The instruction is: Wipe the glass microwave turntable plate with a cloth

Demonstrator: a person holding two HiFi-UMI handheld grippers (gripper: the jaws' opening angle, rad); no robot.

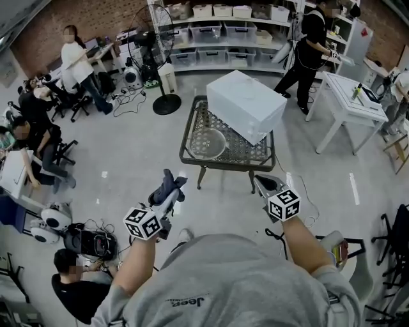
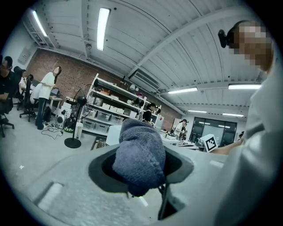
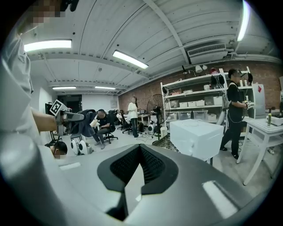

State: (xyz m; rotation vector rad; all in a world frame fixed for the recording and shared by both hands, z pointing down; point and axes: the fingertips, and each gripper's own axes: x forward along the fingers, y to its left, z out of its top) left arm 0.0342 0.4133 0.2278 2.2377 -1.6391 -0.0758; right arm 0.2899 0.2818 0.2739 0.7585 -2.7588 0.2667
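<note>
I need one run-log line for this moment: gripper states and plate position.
left gripper: shut on cloth | right gripper: shut, empty | glass plate: on table beside white box, untouched | wiping: not started

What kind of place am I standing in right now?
Probably a workshop or lab in an open workspace: there is a bare brick wall, metal shelves loaded with storage bins, and a standing fan on a concrete floor.
</note>
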